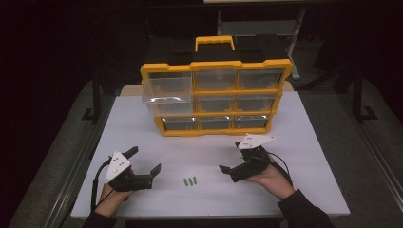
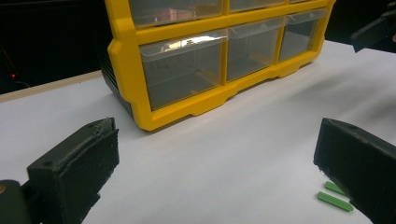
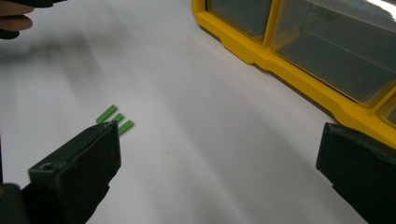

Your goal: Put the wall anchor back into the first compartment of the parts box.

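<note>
Three green strips (image 1: 190, 181) lie side by side on white worktop (image 1: 209, 142), between left hand-held gripper (image 1: 145, 164) and right hand-held gripper (image 1: 229, 156), both released, likely poised for pickup. Yellow drawer cabinet (image 1: 216, 97) behind, top-left drawer (image 1: 166, 88) pulled out, probably to receive them.

The organizer (image 1: 215, 66) frame looked like smooth yellow plastic, slightly glossy, with clear shiny plastic drawers (image 2: 181, 72) catching the light. The desk (image 1: 142, 142) had a flat matt white top, paper-like. The little green strips (image 1: 190, 181) looked like matt plastic. Both tongs, left (image 1: 145, 160) and right (image 1: 228, 156), were black with rough, grainy pads (image 2: 100, 149), kinda foamy-looking.
</note>
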Demonstrator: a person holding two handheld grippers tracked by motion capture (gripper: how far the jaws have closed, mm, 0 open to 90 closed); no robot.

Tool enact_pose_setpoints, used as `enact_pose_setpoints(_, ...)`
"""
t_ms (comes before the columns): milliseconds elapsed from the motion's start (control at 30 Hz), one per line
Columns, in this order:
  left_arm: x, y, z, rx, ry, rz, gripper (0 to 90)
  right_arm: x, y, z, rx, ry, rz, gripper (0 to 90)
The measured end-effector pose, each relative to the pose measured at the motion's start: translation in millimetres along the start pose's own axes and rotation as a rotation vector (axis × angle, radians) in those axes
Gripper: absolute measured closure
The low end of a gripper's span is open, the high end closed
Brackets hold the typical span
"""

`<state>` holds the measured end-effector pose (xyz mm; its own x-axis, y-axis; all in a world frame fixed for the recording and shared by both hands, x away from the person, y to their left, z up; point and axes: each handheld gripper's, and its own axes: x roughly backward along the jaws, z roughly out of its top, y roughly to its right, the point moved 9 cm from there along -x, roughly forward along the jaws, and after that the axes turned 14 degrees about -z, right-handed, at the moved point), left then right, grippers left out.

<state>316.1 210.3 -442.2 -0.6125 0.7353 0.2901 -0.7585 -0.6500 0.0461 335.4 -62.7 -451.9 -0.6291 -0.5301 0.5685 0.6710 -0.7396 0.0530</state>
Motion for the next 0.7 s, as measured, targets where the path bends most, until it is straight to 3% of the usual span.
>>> enact_pose_setpoints(700,-1.9,0.7,-1.7,0.009,0.002,-0.004,0.0,-14.4,-12.5,21.5,0.034,-0.017,0.033,0.0)
